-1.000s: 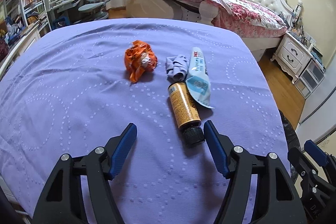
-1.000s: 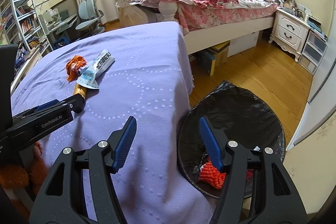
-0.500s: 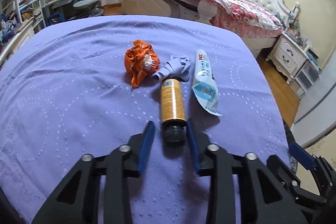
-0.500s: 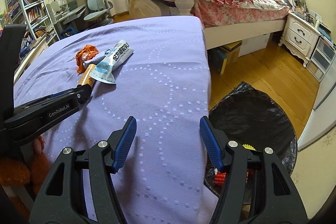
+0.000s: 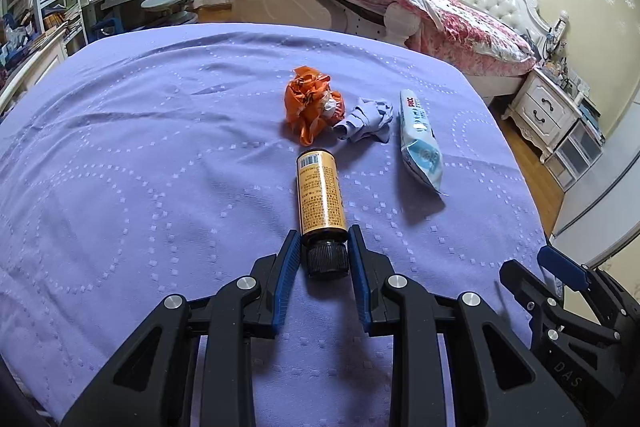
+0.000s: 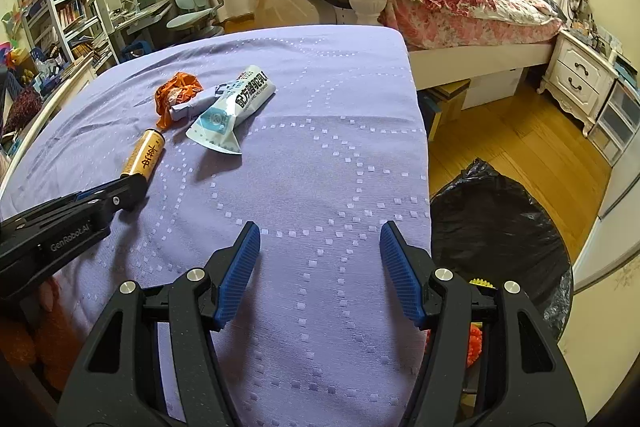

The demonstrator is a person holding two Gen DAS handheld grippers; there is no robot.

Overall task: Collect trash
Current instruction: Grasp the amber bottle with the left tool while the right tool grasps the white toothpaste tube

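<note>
On the purple quilted bedspread (image 5: 160,155), left gripper (image 5: 325,251) is clamped on the black cap of a lying amber bottle (image 5: 320,195), likely because the narrow neck gives purchase. Right gripper (image 6: 320,267) hangs parted, empty, beside the black-lined bin (image 6: 496,227), probably the bottle's destination.

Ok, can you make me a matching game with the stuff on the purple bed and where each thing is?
Things:
1. bottle
2. orange wrapper
3. white packet
4. bin bag

Places or states:
A. on the floor beside the bed
B. crumpled, farthest from the left gripper
C. its black cap pinched between blue pads
D. lying flat, right of the bottle in the left view

Pairs: 1-C, 2-B, 3-D, 4-A
</note>
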